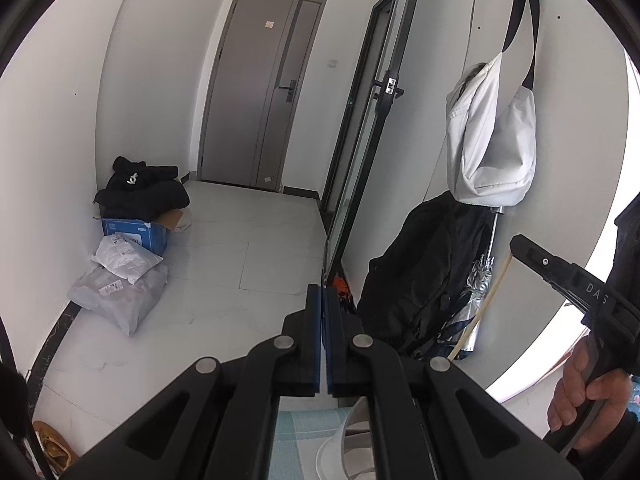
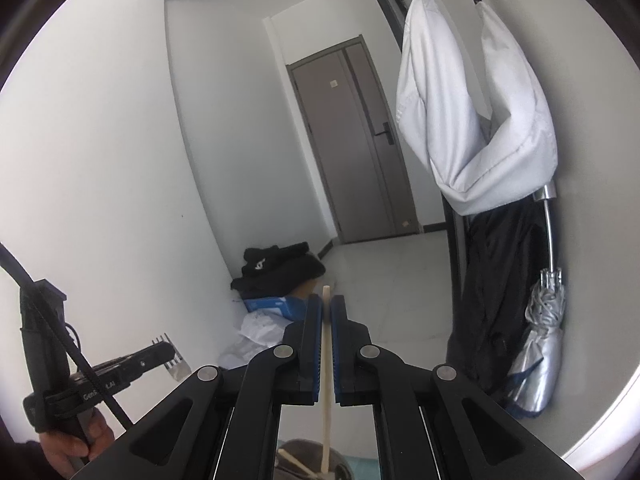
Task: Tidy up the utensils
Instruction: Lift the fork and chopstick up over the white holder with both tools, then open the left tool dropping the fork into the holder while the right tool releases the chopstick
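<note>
My right gripper (image 2: 326, 300) is shut on a pale wooden chopstick (image 2: 325, 360) whose tip pokes out above the fingers. In the left wrist view the same gripper (image 1: 516, 242) shows at the right in a person's hand, the chopstick (image 1: 486, 300) slanting down from it. My left gripper (image 1: 323, 292) is shut. From the right wrist view it (image 2: 168, 350) grips a metal fork (image 2: 172, 364), tines up. Under the left gripper a white utensil holder (image 1: 352, 432) stands on a blue checked cloth (image 1: 296, 428). A dark bowl (image 2: 340, 468) with sticks lies under the right gripper.
Both grippers face a hallway with a grey door (image 1: 256, 92). A white bag (image 1: 492, 140), a black coat (image 1: 420, 272) and a silver umbrella (image 2: 540, 352) hang on the right wall. A blue box (image 1: 136, 234), parcels (image 1: 120, 292) and black clothes sit on the floor at left.
</note>
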A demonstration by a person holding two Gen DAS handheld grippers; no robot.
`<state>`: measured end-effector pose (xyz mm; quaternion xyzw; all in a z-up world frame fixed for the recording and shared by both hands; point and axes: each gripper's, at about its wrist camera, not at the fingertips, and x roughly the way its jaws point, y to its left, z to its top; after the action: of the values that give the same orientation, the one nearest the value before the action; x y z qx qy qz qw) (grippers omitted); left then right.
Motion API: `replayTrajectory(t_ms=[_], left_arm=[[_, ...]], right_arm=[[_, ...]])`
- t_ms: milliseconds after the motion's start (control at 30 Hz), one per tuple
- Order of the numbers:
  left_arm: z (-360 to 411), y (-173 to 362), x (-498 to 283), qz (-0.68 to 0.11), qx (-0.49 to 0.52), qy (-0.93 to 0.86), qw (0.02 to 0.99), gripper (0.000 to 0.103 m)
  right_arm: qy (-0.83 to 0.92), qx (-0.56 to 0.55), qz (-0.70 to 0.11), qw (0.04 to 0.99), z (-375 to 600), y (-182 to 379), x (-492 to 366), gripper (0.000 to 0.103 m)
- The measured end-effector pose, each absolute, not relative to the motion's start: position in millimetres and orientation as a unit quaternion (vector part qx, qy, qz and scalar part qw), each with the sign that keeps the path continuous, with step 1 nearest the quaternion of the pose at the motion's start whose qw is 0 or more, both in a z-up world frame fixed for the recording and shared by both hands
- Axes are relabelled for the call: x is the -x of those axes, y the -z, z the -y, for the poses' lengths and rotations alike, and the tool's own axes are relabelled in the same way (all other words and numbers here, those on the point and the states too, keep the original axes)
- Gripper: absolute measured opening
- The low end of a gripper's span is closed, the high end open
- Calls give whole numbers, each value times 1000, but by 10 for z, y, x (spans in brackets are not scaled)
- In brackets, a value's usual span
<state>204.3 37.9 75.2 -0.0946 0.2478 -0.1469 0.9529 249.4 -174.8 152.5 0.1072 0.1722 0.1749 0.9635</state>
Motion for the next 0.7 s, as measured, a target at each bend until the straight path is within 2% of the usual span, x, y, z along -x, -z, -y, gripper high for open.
replayTrajectory(t_ms=[333,700], left_arm=[[-202,-583,-2164,-261,56,172,948,0],[-113,-341,-2250,-325,69,182,926,0]], right_arm=[[-185,-82,-191,960,1572,-1152,-2652,4],[-204,-60,-227,950,1493,-881,-2589,7]])
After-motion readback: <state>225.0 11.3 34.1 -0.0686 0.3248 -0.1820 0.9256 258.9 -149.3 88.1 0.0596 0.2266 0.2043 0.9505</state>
